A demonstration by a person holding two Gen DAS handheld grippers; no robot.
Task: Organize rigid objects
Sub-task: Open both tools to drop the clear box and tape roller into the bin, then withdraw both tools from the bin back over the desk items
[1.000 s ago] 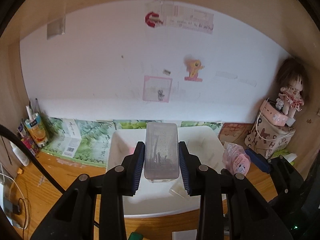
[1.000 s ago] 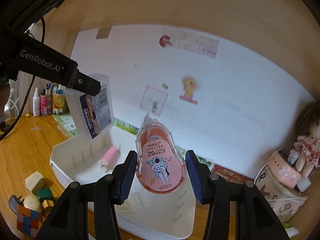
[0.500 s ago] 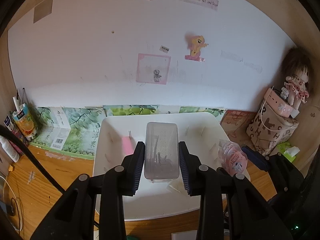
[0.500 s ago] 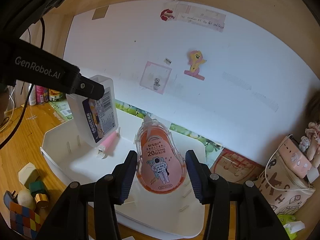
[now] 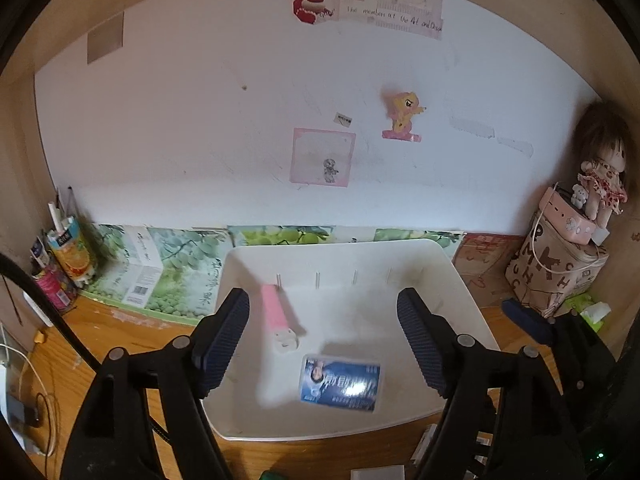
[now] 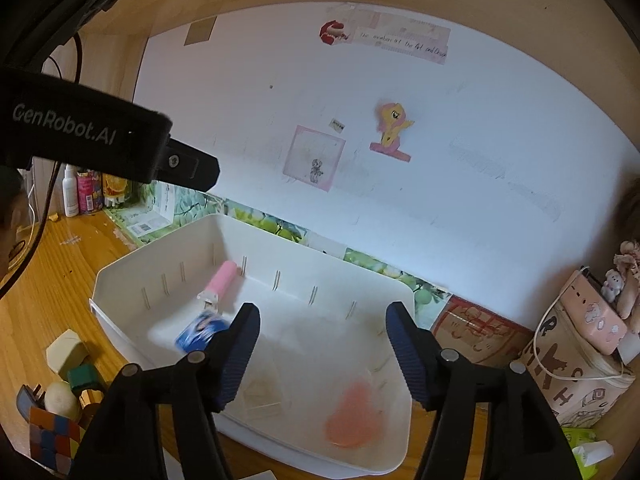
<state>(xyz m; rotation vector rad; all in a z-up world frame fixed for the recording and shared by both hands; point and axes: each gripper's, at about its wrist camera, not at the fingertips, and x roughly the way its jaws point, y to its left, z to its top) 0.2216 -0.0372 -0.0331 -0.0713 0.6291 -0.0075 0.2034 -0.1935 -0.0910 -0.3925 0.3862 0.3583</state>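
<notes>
A white bin (image 5: 460,280) (image 6: 120,276) stands on the wooden desk against the wall. My left gripper (image 5: 324,340) is open and empty above the bin. Below it a clear box with a blue label (image 5: 340,383) lies blurred in the bin; it also shows in the right wrist view (image 6: 198,332). My right gripper (image 6: 320,354) is open and empty above the bin. Below it an orange correction tape dispenser (image 6: 354,416) shows as a blur inside the bin. A pink and white item (image 5: 276,316) (image 6: 222,282) lies at the bin's back left.
Bottles and a juice carton (image 5: 70,252) stand at the far left. A lettered bag (image 5: 560,276) with a doll (image 5: 604,176) is at the right. A cube puzzle (image 6: 50,436), blocks (image 6: 66,354) and a white ball (image 6: 60,400) lie left of the bin.
Both grippers have opened. The clear box has left the left gripper and the orange dispenser has left the right gripper; both are now in the bin, blurred.
</notes>
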